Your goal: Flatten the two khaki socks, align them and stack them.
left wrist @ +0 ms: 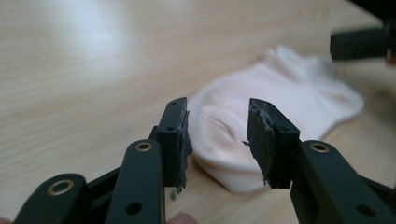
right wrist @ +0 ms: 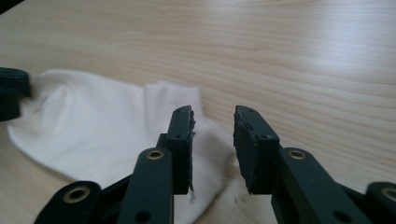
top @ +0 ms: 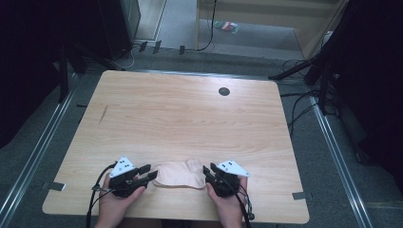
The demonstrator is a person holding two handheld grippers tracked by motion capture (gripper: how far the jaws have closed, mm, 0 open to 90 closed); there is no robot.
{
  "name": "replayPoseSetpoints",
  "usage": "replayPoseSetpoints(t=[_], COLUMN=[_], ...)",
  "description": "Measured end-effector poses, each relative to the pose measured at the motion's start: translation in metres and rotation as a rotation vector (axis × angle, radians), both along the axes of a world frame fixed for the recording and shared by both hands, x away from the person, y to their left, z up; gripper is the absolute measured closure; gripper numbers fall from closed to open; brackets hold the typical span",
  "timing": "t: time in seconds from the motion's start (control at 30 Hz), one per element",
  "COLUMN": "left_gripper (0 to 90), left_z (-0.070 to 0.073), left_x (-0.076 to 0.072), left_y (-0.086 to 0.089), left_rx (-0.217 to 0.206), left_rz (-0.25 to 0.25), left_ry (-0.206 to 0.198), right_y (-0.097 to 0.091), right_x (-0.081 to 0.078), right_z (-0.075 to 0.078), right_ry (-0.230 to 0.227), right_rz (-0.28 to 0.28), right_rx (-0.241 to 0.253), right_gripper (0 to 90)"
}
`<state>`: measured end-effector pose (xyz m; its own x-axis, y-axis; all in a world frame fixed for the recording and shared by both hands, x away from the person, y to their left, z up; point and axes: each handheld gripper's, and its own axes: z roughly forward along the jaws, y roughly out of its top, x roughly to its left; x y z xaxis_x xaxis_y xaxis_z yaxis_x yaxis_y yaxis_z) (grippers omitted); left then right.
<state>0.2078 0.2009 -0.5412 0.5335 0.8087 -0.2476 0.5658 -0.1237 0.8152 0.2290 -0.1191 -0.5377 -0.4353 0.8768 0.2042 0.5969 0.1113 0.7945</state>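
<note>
The pale sock [top: 177, 173] lies lengthwise between the left gripper [top: 151, 171] and the right gripper [top: 206, 171], both partly open and holding nothing.

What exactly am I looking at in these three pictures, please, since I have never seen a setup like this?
A person sits at a wooden table and holds a hand tool with a two-jawed claw in each hand. One picture looks down from above; the other two come from small cameras riding on each tool, looking along its black jaws. A pale sock lies flat near the table's front edge. The left claw points at one end of it and the right claw at the other. Both stand open, so nothing is held.
</note>
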Motion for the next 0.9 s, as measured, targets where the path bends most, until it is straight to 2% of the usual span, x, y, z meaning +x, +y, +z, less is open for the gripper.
replayPoseSetpoints(t=[0.03,0.1,0.17,0.23,0.3,0.37,0.43,0.57,0.63,0.73,0.8,0.83,0.9], left_gripper=[59.4,58.4,58.1,61.5,72.4,83.9,90.0,90.0,90.0,90.0,90.0,90.0,89.4], left_z=[0.002,0.004,0.002,-0.004,-0.007,-0.007,-0.004,0.002,0.004,0.003,0.001,-0.001,-0.005], left_x=[0.000,0.002,0.005,0.008,0.009,0.008,0.005,0.001,-0.001,-0.004,-0.004,-0.003,-0.001], left_y=[0.003,0.009,0.009,0.006,0.002,-0.001,-0.001,0.001,0.002,0.003,0.003,0.003,0.001], left_rx=[-0.014,-0.027,-0.035,-0.006,0.007,0.025,0.031,0.012,0.010,0.018,0.033,0.034,0.046], left_rz=[0.019,0.063,0.063,0.056,0.039,0.024,0.022,0.026,0.025,0.026,0.022,0.019,0.017], left_ry=[-0.011,-0.027,-0.006,0.013,0.028,0.032,0.013,-0.015,-0.017,-0.017,-0.002,0.013,0.025], right_y=[0.000,-0.006,-0.009,-0.009,-0.006,-0.004,-0.002,-0.001,0.001,0.005,0.007,0.007,0.005], right_x=[0.000,0.003,0.003,0.004,0.004,0.003,0.000,-0.004,-0.006,-0.006,-0.003,-0.001,0.003], right_z=[0.000,-0.004,-0.007,-0.009,-0.009,-0.009,-0.007,0.001,0.006,0.009,0.007,0.004,-0.002], right_ry=[0.000,0.044,0.068,0.078,0.078,0.069,0.055,0.005,-0.045,-0.080,-0.078,-0.065,-0.020], right_rz=[0.000,0.006,0.006,0.016,0.026,0.042,0.052,0.052,0.054,0.059,0.065,0.060,0.048], right_rx=[0.000,0.010,0.019,0.032,0.034,0.017,-0.008,-0.007,-0.018,-0.017,-0.034,-0.043,-0.026], right_gripper=[64.0,62.6,63.1,66.5,73.8,83.7,88.3,88.9,89.1,89.0,88.9,88.9,88.9])
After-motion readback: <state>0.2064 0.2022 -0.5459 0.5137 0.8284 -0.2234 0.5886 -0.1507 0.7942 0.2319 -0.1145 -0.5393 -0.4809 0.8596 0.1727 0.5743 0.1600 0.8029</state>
